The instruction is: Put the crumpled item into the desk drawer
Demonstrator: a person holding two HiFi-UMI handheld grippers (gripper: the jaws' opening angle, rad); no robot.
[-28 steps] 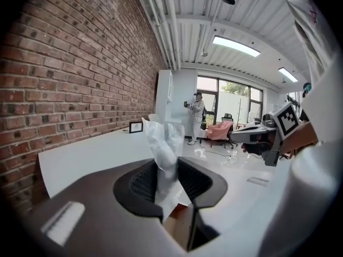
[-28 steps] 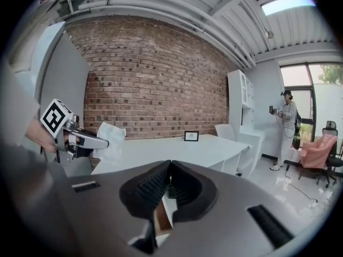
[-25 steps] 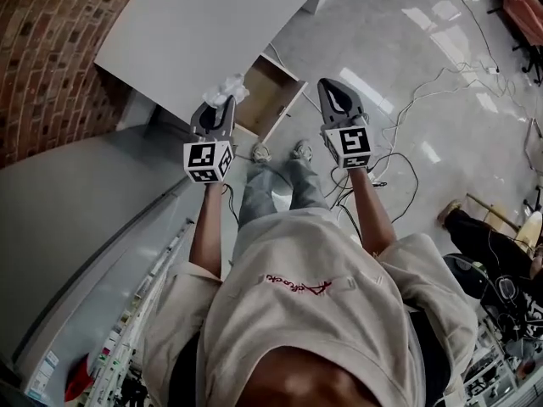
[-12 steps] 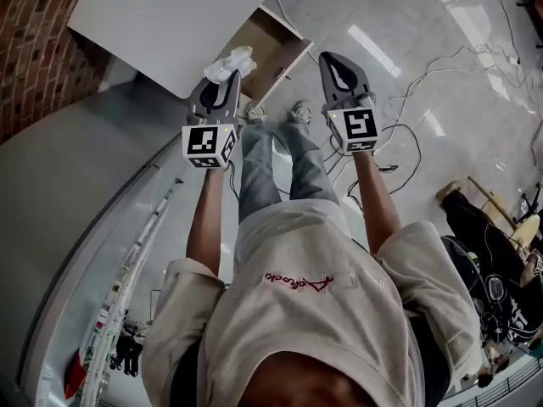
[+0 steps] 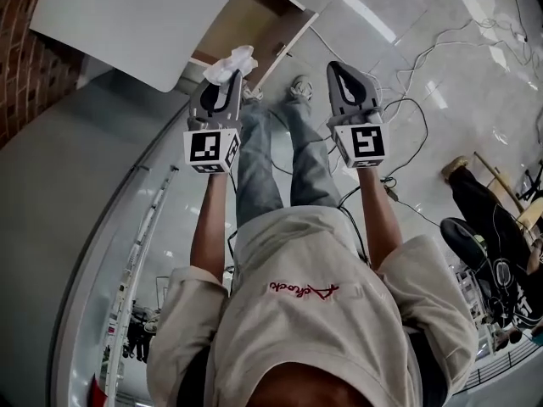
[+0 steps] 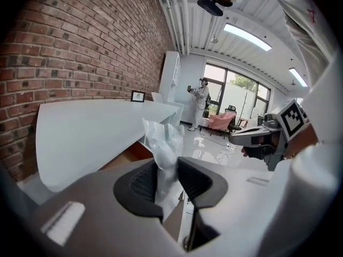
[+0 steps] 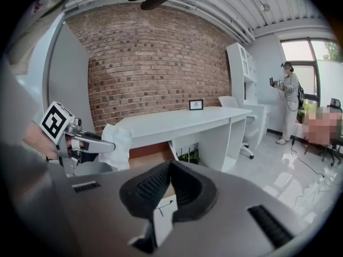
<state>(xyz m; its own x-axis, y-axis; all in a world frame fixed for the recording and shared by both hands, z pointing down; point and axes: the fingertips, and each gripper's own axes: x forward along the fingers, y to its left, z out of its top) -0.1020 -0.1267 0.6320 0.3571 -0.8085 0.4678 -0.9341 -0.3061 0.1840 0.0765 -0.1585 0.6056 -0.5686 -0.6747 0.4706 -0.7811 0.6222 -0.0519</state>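
My left gripper [image 5: 229, 81] is shut on the crumpled white item [image 5: 231, 63], which sticks out past its fingertips. In the left gripper view the item [image 6: 162, 143] is pinched between the two dark pads of the left gripper [image 6: 167, 164]. Just beyond it the open desk drawer [image 5: 254, 19] shows its wooden inside under the white desk top [image 5: 127, 15]. My right gripper [image 5: 337, 68] hangs to the right over the floor, shut with nothing in it. In its own view the right gripper [image 7: 170, 166] has its jaws meeting at the tip, and the left gripper [image 7: 88, 143], item [image 7: 115, 146] and drawer [image 7: 153, 153] show.
A brick wall [image 7: 150, 58] runs behind the desk [image 7: 182, 119]. A grey panel [image 5: 68, 227] stands at my left. Cables [image 5: 416, 100] lie across the glossy floor on the right, and a seated person [image 5: 475, 202] is further right. Another person [image 7: 289, 100] stands far off by a white chair [image 7: 241, 125].
Both grippers have sunk and moved forward toward the drawer. The desk and drawer have slid up the head view. The item stays pinched in the left gripper.
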